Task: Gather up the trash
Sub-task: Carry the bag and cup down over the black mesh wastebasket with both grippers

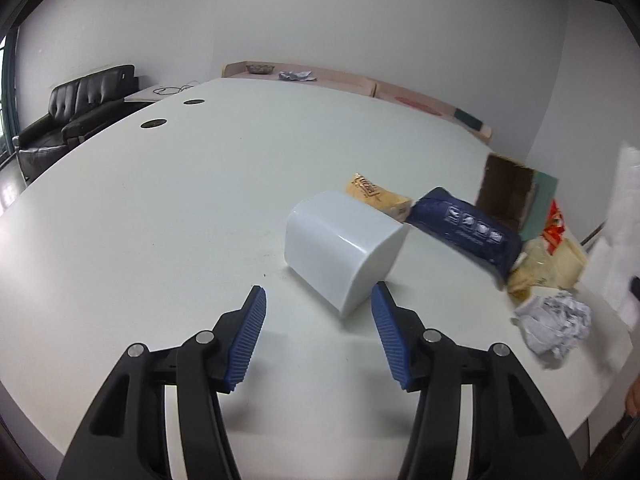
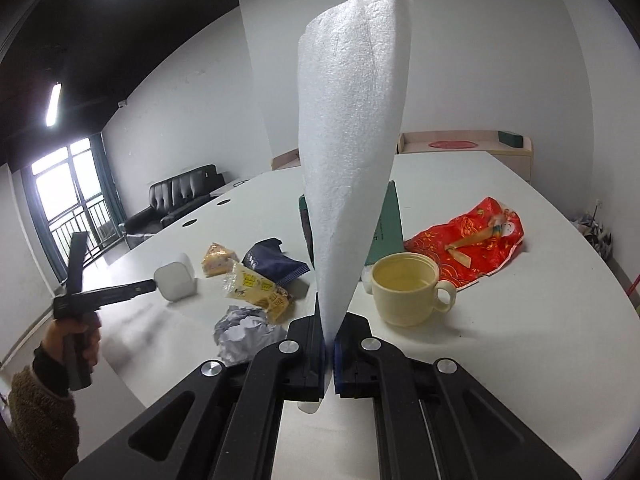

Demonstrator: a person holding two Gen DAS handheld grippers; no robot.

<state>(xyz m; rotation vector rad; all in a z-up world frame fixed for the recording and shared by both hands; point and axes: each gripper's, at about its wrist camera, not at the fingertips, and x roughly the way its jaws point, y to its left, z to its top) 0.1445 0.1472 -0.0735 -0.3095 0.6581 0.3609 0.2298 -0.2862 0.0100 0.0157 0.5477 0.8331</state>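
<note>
A small white bin point(image 1: 344, 248) lies on its side on the white table point(image 1: 160, 220). My left gripper point(image 1: 318, 300) is open just in front of it; the bin's near corner reaches between the blue pads point(image 1: 250, 336) without touching them. My right gripper point(image 2: 328, 320) is shut on a white foam sheet point(image 2: 352, 140), which stands up tall and hides the middle of that view. Trash lies around: crumpled paper point(image 2: 244, 332), a yellow snack packet point(image 2: 260, 290), a dark blue packet point(image 1: 464, 228), an orange packet point(image 1: 376, 196) and a red wrapper point(image 2: 472, 240).
A cream cup point(image 2: 408, 292) stands right of the foam sheet, with a green cardboard box point(image 1: 508, 196) behind it. A hand point(image 2: 72, 340) holds the left gripper at the table's left edge. A black sofa point(image 1: 80, 108) sits beyond the table's far side.
</note>
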